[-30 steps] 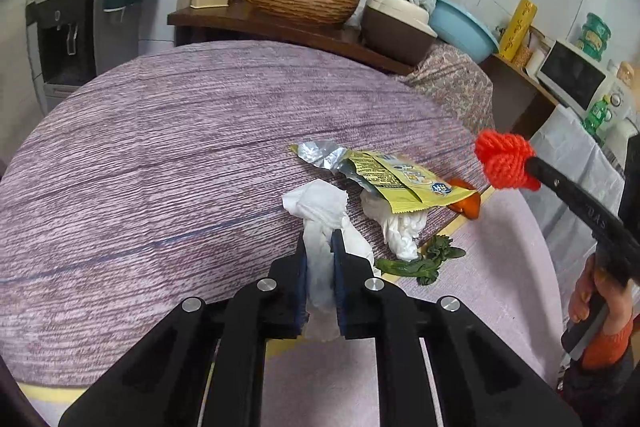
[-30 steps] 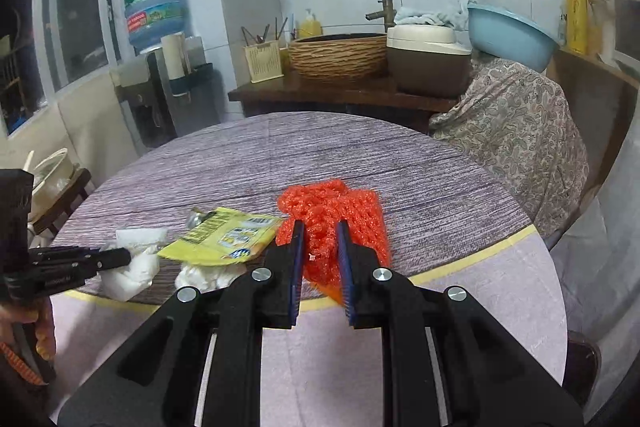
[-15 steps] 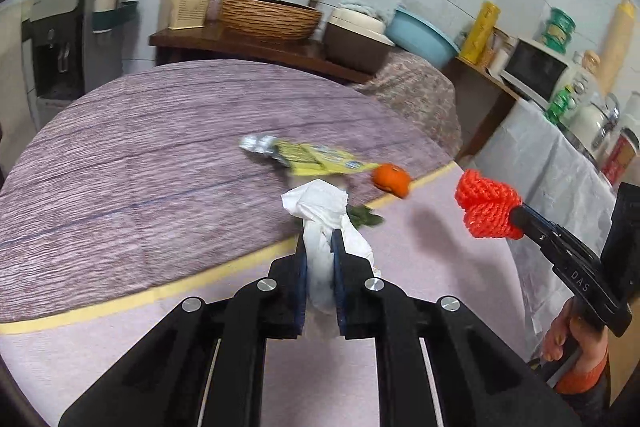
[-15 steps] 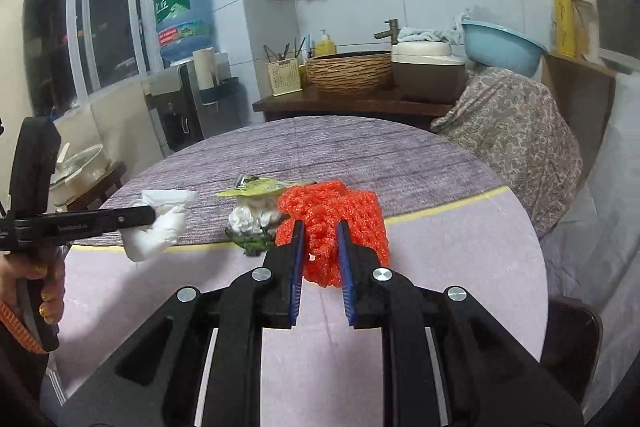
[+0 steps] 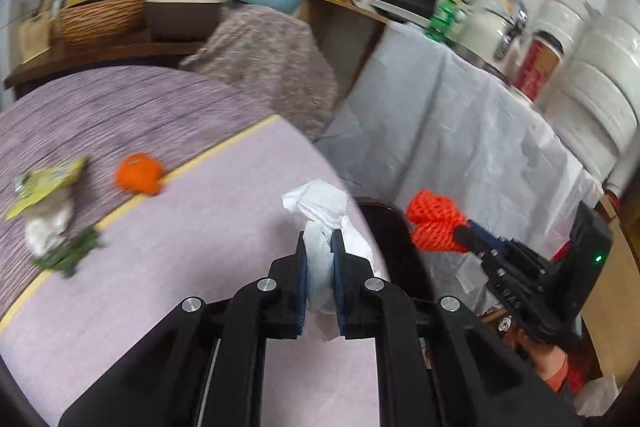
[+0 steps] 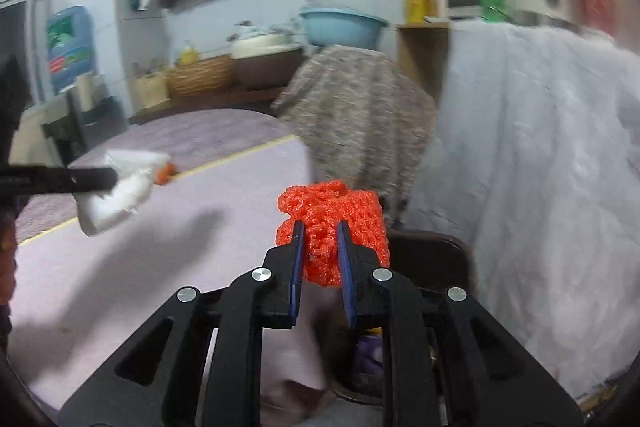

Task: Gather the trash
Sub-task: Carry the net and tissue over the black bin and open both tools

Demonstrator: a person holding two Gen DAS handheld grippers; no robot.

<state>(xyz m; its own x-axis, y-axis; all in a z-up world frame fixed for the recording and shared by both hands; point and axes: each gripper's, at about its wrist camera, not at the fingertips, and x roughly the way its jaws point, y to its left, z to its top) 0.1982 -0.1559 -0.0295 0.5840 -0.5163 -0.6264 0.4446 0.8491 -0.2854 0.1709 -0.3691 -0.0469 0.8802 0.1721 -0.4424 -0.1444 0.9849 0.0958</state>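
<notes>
Tissue (image 5: 320,227) and orange netting (image 6: 332,223) show no legible writing.

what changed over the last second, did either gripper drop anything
Neither dropped anything. Both grippers swung away from the table top toward its right edge: the left gripper carried the white tissue off the table, and the right gripper carried the orange mesh net out over the dark bin beside the table. Unchanged: both jaws stay clamped, and the yellow wrapper, second tissue, greens and orange peel remain on the table.
</notes>
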